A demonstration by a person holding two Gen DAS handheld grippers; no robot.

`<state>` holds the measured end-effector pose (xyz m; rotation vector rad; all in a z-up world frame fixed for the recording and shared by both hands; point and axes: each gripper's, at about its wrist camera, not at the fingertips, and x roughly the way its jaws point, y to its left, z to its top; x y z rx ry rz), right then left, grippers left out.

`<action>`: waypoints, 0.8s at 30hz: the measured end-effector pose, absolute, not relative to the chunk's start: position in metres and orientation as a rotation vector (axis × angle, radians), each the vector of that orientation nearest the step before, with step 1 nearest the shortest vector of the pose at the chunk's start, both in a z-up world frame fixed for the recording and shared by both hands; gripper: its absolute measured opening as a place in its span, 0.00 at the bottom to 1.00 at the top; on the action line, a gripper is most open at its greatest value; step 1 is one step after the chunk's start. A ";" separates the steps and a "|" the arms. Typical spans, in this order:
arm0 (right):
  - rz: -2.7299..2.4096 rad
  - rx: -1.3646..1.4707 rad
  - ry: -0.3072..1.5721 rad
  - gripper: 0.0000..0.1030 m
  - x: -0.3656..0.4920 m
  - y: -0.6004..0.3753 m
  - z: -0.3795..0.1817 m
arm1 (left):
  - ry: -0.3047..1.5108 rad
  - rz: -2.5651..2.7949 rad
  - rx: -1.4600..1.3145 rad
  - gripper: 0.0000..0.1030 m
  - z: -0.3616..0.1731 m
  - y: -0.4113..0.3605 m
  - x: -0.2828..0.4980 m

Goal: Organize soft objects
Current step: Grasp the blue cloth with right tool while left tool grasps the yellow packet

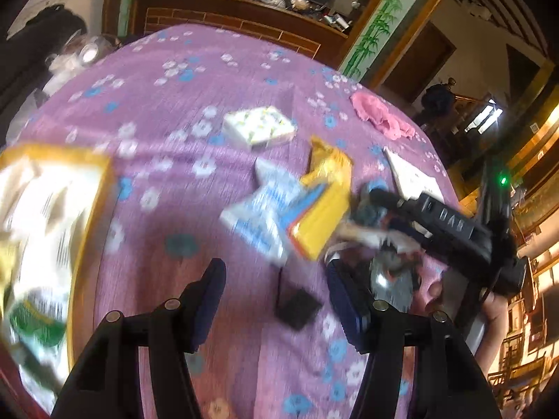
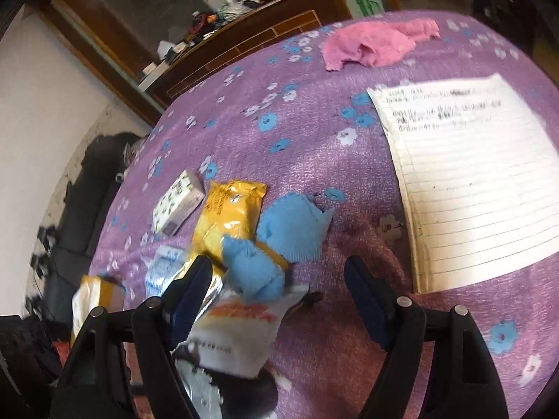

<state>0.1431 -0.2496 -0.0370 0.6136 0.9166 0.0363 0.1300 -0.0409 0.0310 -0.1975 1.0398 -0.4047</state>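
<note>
The right gripper (image 2: 279,279) hangs over the purple bedspread (image 2: 314,132) with its jaws apart, gripping nothing; a white-and-orange packet (image 2: 241,331) and a blue cloth (image 2: 255,272) sit loosely between them, toward the left finger. At 12 o'clock from the claw lies a yellow pouch (image 2: 230,216); at 11, a small patterned box (image 2: 178,202). A pink cloth (image 2: 370,45) lies well apart at 1 o'clock, a lined sheet (image 2: 471,181) at 2. The left gripper (image 1: 276,300) is likewise apart and empty. Blur makes the pile hard to read, so it is probably best to centre the jaws on one soft item and close only once nothing else is caught.
</note>
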 end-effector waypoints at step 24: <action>-0.017 0.557 0.836 0.25 0.136 -0.256 -0.022 | 1.116 -0.534 -0.109 0.57 0.000 -0.122 0.197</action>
